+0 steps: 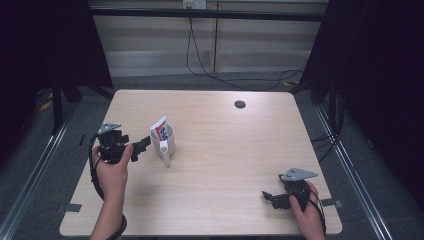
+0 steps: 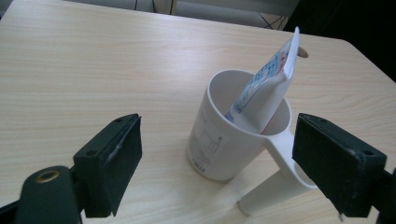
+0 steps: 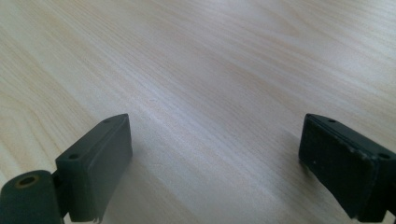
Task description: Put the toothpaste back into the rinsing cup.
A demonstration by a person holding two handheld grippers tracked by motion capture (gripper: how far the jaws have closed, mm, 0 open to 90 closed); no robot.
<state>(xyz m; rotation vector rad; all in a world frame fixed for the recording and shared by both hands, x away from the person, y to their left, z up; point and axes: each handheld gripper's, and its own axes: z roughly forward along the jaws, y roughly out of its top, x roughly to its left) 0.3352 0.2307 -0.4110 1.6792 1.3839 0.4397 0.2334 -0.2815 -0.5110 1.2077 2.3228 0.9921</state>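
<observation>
One white mug [image 1: 163, 140] stands upright on the worktop [image 1: 225, 150], left of centre, with a squeezed tube [image 1: 159, 128] in white, blue and red leaning inside it, flat crimped end poking above the rim. Mug has a long white handle [image 1: 165, 154] that angles down toward the person's side and touches the wood. Left tool [image 1: 141, 145] sits just beside the mug, jaws spread wide, gripping nothing; in the left gripper view the mug [image 2: 229, 140] is framed between the two black pads, with the handle [image 2: 280, 177] close to the right pad, contact unclear. Left hand [image 1: 112, 167] holds that tool. Right tool [image 1: 272, 198] is well apart, near the worktop's right front corner, held in the right hand [image 1: 307, 210], jaws also wide open over bare wood, empty. Small dark hole [image 1: 240, 104] near the far edge.
</observation>
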